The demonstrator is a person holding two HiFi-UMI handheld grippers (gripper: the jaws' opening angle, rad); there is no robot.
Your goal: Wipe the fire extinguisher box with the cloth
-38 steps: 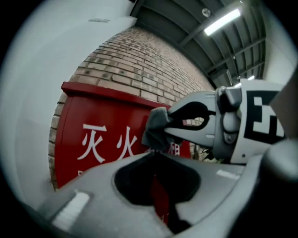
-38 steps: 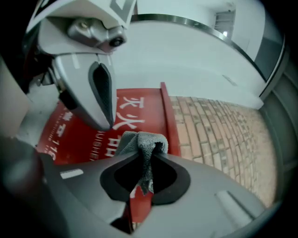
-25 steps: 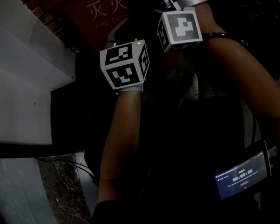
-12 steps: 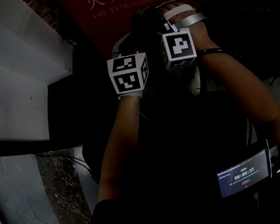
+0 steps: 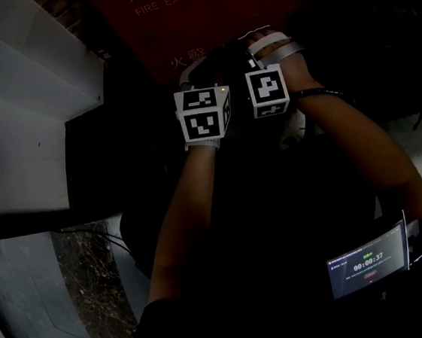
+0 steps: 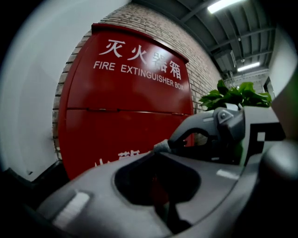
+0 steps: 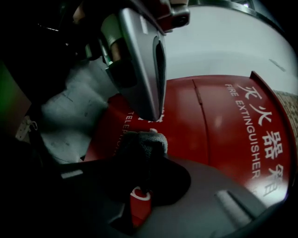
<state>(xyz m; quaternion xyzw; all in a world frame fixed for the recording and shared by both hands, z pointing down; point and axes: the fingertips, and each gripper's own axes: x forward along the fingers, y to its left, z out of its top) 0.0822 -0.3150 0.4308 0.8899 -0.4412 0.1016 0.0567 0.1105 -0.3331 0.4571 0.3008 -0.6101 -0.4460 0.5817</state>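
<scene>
The right claw (image 7: 141,158) is clamped on a wad of dark grey cloth (image 7: 146,141), which bulges out past its tip. Just above that wad, at 12 o'clock in the right gripper view, the left claw (image 7: 150,109) hangs down with its silver side showing, its end very near the cloth. In its own view the left claw (image 6: 157,157) has its jaws drawn together. A small grey scrap of the cloth (image 6: 162,146) sits right at their tip, and I cannot tell whether they pinch that scrap or only sit beside it. The right claw reaches in there from 3 o'clock.

Straight ahead of both stands the fire extinguisher box (image 6: 121,107), red, with white lettering on its front and a seam running across its middle. The cloth is close to that front, though contact cannot be made out. A white wall (image 6: 28,93) lies at 9 o'clock of the box, a brick wall (image 6: 198,60) shows behind it toward 1 o'clock, and a leafy green plant (image 6: 235,95) is at 3 o'clock.

In the head view the left forearm (image 5: 189,205) and right forearm (image 5: 368,154) are raised side by side toward the box at 12 o'clock. A small lit screen (image 5: 366,264) shows at 5 o'clock.
</scene>
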